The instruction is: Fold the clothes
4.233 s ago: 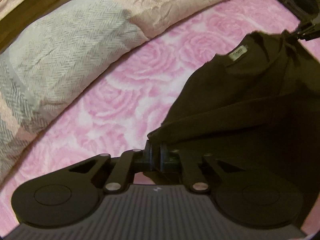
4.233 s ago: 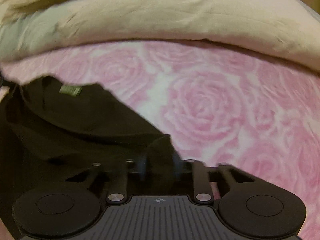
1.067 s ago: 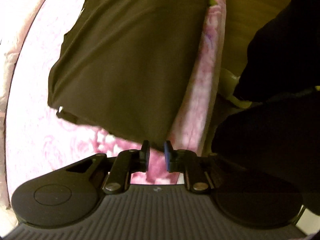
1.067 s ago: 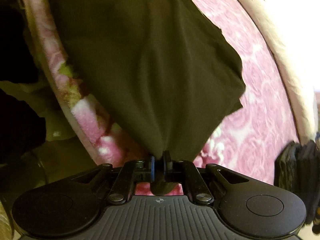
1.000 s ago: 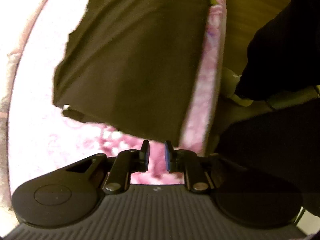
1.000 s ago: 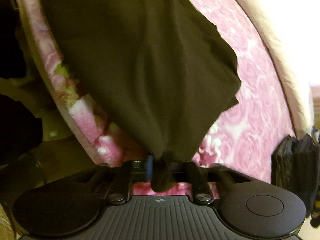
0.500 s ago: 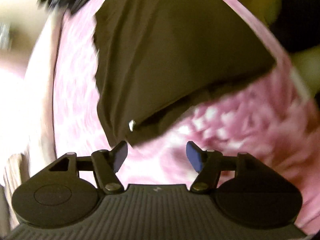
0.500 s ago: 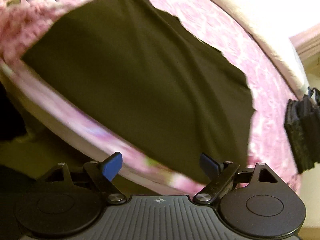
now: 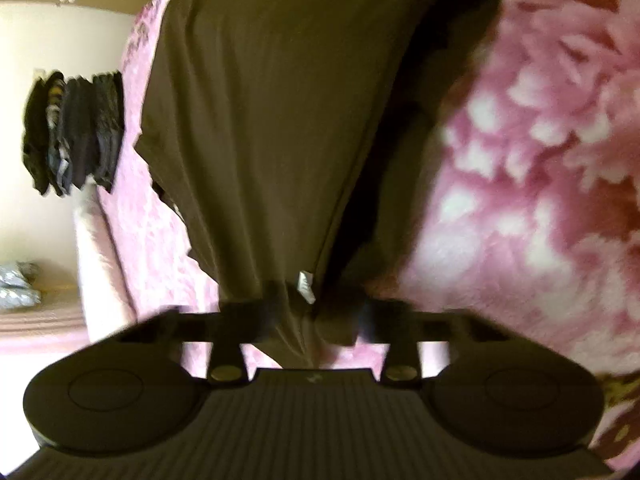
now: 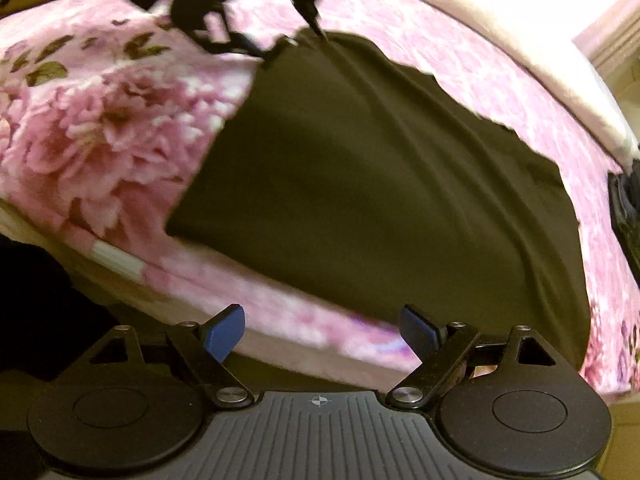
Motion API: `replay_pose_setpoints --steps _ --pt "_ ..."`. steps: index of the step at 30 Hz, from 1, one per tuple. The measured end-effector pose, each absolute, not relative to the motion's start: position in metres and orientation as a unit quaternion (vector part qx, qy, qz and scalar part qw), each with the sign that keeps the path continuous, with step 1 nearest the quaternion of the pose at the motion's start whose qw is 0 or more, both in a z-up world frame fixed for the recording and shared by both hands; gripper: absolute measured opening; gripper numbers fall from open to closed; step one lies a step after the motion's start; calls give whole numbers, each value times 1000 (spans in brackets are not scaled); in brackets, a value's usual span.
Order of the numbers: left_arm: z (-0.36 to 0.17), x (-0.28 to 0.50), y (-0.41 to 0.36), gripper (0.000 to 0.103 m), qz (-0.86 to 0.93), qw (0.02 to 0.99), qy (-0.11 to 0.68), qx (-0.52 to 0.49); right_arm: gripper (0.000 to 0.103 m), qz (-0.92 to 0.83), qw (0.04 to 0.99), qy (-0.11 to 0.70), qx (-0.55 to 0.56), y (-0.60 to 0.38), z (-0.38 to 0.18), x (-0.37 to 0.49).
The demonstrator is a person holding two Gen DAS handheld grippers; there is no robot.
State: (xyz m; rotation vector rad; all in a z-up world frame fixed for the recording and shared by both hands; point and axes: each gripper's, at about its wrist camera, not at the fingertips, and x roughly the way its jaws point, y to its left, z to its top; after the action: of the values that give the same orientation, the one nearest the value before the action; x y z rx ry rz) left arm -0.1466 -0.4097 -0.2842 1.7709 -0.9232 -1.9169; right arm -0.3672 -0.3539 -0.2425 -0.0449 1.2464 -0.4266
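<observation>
The right gripper [image 10: 322, 330] hangs just off the bed's near edge, jaws spread wide and empty. The shirt [image 10: 384, 184], a dark garment, lies flat on the pink blanket [image 10: 92, 120] straight ahead of it, its hem near that edge and its long axis running away toward the far side. At the shirt's far left corner sits the left gripper [image 10: 280, 46]. In the left wrist view, which is blurred, the left gripper [image 9: 316, 312] has shirt [image 9: 272, 120] cloth bunched between its fingers beside a small white tag [image 9: 304, 286]; it looks half closed on the fabric, but a firm pinch cannot be told. The left is therefore already on the cloth, and the right would need to reach forward. A stack [image 9: 74, 132] of dark clothes lies beyond.
</observation>
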Motion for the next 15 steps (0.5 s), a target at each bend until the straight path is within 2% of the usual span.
replay_pose_setpoints --steps 4,9,10,11,13,14,15 --pt "-276 -140 -421 10 -702 185 -300 619 87 -168 806 564 -61 -327 -256 -347" --pt "-274 -137 -420 9 -710 178 -294 615 86 -139 803 556 -165 -295 -291 -325" --pt "-275 -136 -420 9 -711 176 -294 614 81 -139 802 553 -176 -293 -297 -322" --pt "-276 -136 -420 9 -712 175 -293 614 70 -135 802 553 -179 -292 -301 -319" --pt "-277 -136 -421 9 -713 173 -292 614 54 -127 809 545 -178 -291 -302 -317" --pt "-276 -136 -421 9 -713 174 -290 614 29 -122 812 544 -174 -291 -300 -317" --pt "-275 -136 -422 9 -714 174 -287 615 8 -122 812 544 -172 -292 -298 -316"
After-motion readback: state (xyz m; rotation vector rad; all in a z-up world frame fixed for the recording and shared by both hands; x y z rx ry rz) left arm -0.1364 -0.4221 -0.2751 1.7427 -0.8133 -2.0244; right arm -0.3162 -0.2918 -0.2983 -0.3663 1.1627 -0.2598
